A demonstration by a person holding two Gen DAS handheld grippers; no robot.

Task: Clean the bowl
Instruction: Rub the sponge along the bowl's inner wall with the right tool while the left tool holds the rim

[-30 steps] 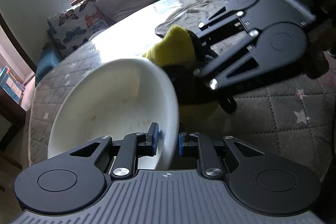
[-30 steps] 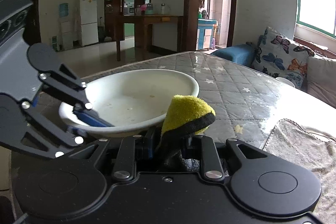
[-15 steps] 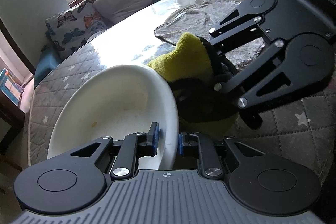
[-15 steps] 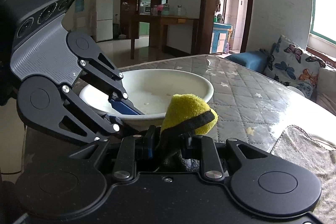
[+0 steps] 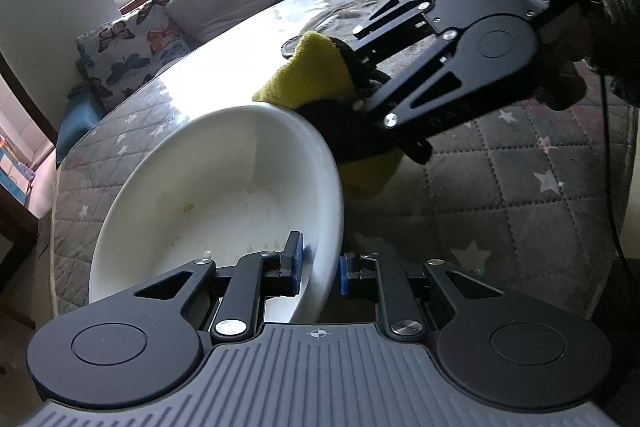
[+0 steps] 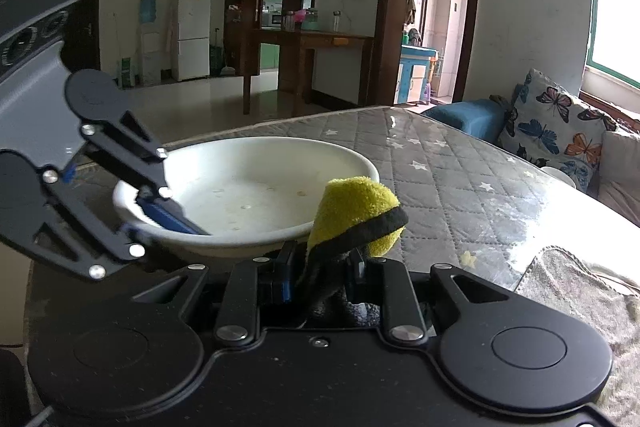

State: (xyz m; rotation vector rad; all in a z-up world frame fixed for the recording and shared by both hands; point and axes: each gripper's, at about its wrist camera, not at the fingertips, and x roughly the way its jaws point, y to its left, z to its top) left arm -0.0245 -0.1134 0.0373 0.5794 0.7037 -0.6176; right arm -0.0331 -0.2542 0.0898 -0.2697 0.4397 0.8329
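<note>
Your left claw (image 5: pixel 319 269) pinches the bowl (image 5: pixel 224 195) rim steady at 6 o'clock; your right claw (image 6: pixel 320 277) grips the cloth (image 6: pixel 354 215), ready to wipe.

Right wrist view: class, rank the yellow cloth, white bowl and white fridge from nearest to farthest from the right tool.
1. Yellow cloth, clamped in the right tool.
2. White bowl, just ahead, left.
3. White fridge, far back, left.
</note>
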